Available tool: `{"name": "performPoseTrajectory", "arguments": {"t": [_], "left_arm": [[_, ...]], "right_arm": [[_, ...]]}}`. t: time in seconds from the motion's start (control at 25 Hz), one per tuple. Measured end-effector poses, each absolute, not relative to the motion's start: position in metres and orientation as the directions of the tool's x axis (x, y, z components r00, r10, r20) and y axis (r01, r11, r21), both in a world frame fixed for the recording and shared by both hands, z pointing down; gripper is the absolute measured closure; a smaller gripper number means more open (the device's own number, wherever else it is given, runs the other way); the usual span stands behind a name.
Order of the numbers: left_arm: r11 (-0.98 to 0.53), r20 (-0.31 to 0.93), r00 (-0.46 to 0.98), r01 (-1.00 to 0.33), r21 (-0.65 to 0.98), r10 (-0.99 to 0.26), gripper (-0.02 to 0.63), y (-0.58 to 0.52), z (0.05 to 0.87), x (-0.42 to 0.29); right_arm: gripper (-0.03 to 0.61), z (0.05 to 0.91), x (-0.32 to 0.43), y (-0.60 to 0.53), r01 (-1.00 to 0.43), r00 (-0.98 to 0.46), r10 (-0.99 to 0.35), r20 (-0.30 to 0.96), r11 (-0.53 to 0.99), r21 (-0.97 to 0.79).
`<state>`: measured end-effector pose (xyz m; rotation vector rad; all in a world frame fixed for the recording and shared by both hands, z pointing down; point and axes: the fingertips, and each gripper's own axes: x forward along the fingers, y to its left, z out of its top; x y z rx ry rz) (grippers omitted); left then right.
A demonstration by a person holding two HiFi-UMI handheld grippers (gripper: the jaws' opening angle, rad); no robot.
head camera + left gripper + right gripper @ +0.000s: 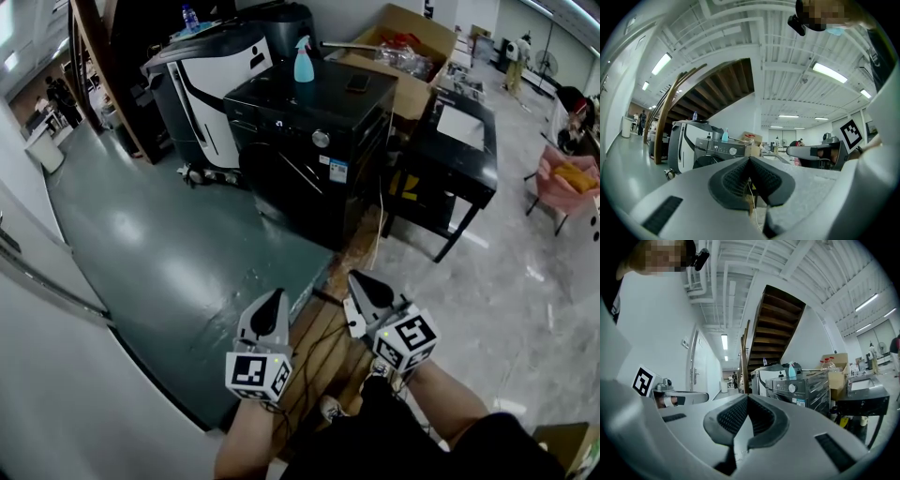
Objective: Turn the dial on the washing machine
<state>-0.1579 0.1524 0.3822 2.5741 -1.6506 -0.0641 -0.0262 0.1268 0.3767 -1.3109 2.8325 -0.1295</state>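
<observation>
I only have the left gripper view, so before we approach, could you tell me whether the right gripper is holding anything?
Observer: No. The right gripper has its jaws together with nothing between them.
Operator: Thank you. How near are we to the dial?
Observer: In the head view, the left gripper and the right one hang well short of the washing machine, with grey floor between.
Operator: Is anything on top besides the spray bottle?
Observer: Yes, a small dark flat object lies to the bottle's right.

Bright ceiling strip lights (829, 72), floor (169, 253) glare (head view); fisheye edges, dark corners
</observation>
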Motion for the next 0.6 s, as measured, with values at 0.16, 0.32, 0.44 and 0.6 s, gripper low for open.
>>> {"name": "performPoseTrajectory", "arguments": {"t": [0.16,0.32,0.44,0.6], "left_arm": [[-0.423,0.024,0.427,-0.901,0.097,-0.904,0.609,0.155,0.386,-0.145],[-0.431,0.033,0.436,-0.897,0.097,-0.900,0.609,0.153,0.389,-0.135],[-0.438,0.034,0.443,-0.894,0.088,-0.896,0.609,0.151,0.391,-0.131],[-0.436,0.033,0.441,-0.895,0.090,-0.897,0.610,0.149,0.389,-0.127]], "right_arm": [[0.581,0.380,-0.016,0.131,-0.762,-0.646,-0.763,0.031,0.641,-0.088],[0.581,0.381,-0.008,0.130,-0.765,-0.642,-0.766,0.035,0.638,-0.090],[0.581,0.381,-0.004,0.128,-0.764,-0.643,-0.765,0.036,0.639,-0.087],[0.581,0.384,0.000,0.128,-0.762,-0.647,-0.761,0.047,0.642,-0.085]]}}
